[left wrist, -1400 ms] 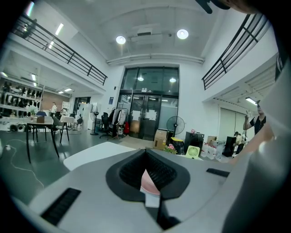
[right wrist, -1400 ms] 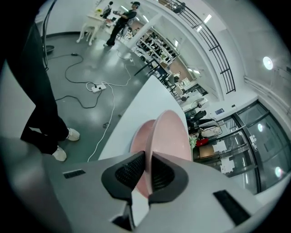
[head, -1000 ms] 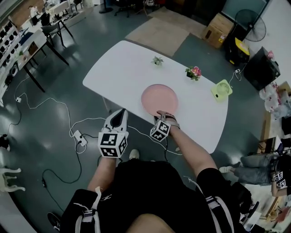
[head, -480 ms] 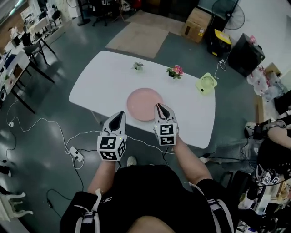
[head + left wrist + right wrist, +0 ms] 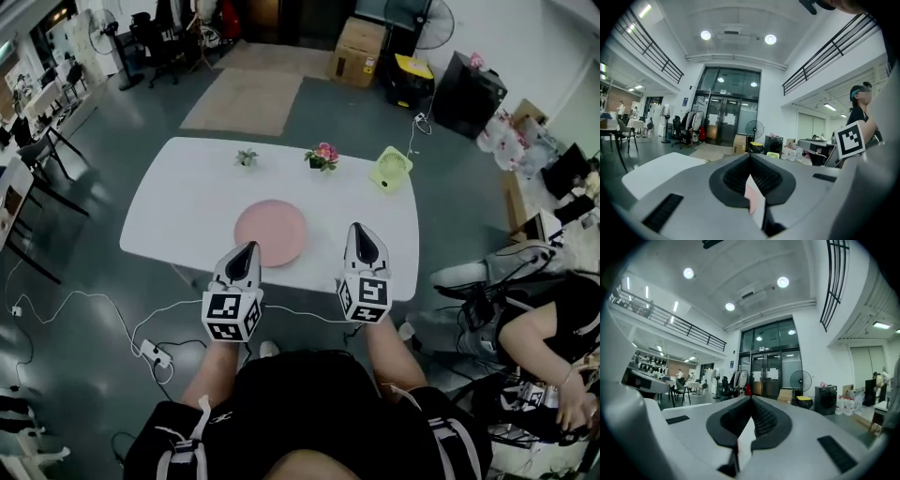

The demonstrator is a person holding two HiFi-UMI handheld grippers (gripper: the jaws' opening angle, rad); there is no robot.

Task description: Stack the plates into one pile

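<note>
One pink plate pile (image 5: 270,232) lies in the middle of the white table (image 5: 187,187). Both grippers hang in the air near the table's front edge, pointing level and away from me, touching nothing. My left gripper (image 5: 246,251) is shut and empty, its tips just short of the plate's near rim. The right gripper (image 5: 361,230) is shut and empty, to the right of the plate. In the left gripper view the jaws of the left gripper (image 5: 750,154) meet, and a pink sliver of the plate (image 5: 752,197) shows below them. The right gripper view shows the right gripper (image 5: 751,398) shut, facing the hall.
At the table's far side stand a small green plant (image 5: 247,157), a pot of pink flowers (image 5: 322,154) and a green desk fan (image 5: 390,169). Cables and a power strip (image 5: 155,353) lie on the floor at the left. A person (image 5: 553,328) sits at the right.
The right gripper has come off the plate's near rim, risen, rolled upright and shut. The left gripper has drifted forward and slightly up. The table now sits farther off in the head view.
</note>
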